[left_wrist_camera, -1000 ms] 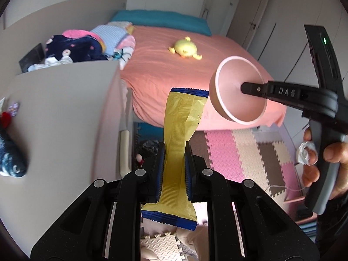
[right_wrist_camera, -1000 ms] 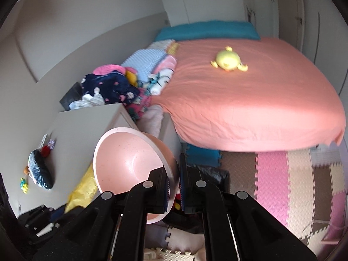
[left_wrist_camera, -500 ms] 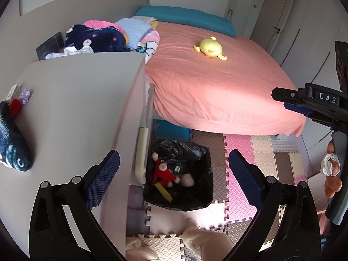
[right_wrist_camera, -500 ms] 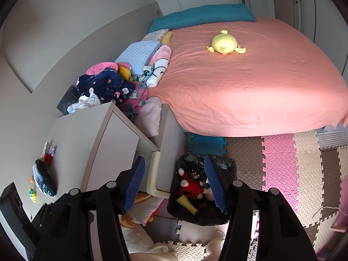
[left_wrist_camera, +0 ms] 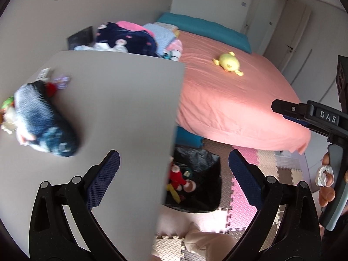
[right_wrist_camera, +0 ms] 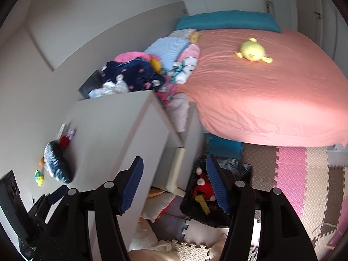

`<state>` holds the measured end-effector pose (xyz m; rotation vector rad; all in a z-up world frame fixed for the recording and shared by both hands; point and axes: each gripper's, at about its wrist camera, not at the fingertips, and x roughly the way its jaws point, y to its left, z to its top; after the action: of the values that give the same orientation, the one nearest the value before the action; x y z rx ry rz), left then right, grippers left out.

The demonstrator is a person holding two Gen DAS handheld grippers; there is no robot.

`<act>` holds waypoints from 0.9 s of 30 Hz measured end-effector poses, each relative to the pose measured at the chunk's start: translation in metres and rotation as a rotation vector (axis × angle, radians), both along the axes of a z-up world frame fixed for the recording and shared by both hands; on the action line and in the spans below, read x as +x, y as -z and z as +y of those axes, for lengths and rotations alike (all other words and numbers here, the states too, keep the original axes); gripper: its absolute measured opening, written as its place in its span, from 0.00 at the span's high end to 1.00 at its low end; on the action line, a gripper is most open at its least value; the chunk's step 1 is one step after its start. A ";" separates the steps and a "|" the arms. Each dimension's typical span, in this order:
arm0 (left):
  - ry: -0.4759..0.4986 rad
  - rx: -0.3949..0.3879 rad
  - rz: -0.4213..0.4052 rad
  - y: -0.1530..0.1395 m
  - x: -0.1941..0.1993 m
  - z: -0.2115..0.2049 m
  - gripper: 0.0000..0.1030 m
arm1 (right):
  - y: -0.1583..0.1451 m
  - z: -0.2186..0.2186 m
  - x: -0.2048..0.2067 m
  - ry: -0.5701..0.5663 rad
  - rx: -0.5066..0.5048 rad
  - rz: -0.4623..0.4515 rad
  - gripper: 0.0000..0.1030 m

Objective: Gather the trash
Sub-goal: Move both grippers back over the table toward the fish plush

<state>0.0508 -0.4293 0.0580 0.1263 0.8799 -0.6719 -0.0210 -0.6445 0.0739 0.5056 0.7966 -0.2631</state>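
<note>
Hovering wide open and empty, the left gripper [left_wrist_camera: 173,171] hangs over the edge of the grey desk [left_wrist_camera: 121,100], while the right gripper [right_wrist_camera: 174,183], its jaws having just been opening further with nothing between them, stands parted above the black trash bag [right_wrist_camera: 241,169] on the foam floor mats [right_wrist_camera: 304,174]. Inside the bag lie a yellow wrapper [left_wrist_camera: 173,192] and a red soft piece [left_wrist_camera: 177,176], both below the jaws and apart from them. What may still be trash sits on the desk's far left: small wrappers [left_wrist_camera: 62,80] beside a dark blue stuffed toy [left_wrist_camera: 43,117]. Such wrappers likely weigh almost nothing, crumple easily and slide on the smooth top, so pinching an upturned edge should serve best.
</note>
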 end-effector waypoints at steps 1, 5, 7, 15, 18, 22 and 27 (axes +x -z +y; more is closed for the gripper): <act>-0.021 0.000 -0.008 -0.002 0.002 0.012 0.06 | -0.001 0.006 0.003 -0.014 -0.001 -0.002 0.40; -0.096 -0.009 -0.013 -0.008 0.011 0.052 0.06 | -0.004 0.043 0.024 -0.084 -0.010 -0.011 0.40; -0.148 -0.010 -0.018 -0.010 0.016 0.077 0.06 | -0.006 0.063 0.035 -0.124 -0.020 -0.016 0.39; -0.346 -0.021 -0.036 -0.019 0.036 0.171 0.06 | -0.012 0.140 0.073 -0.275 -0.044 -0.055 0.34; -0.416 -0.033 -0.037 -0.020 0.046 0.204 0.06 | -0.011 0.168 0.088 -0.325 -0.052 -0.056 0.32; -0.492 -0.047 -0.016 -0.015 0.061 0.244 0.06 | -0.006 0.202 0.108 -0.379 -0.061 -0.043 0.31; -0.564 -0.018 -0.010 -0.009 0.083 0.275 0.06 | 0.003 0.239 0.132 -0.434 -0.066 -0.017 0.31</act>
<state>0.1342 -0.1541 0.0673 -0.1338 0.8474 -0.1515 0.1108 -0.4057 0.0707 0.2622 0.8569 0.1167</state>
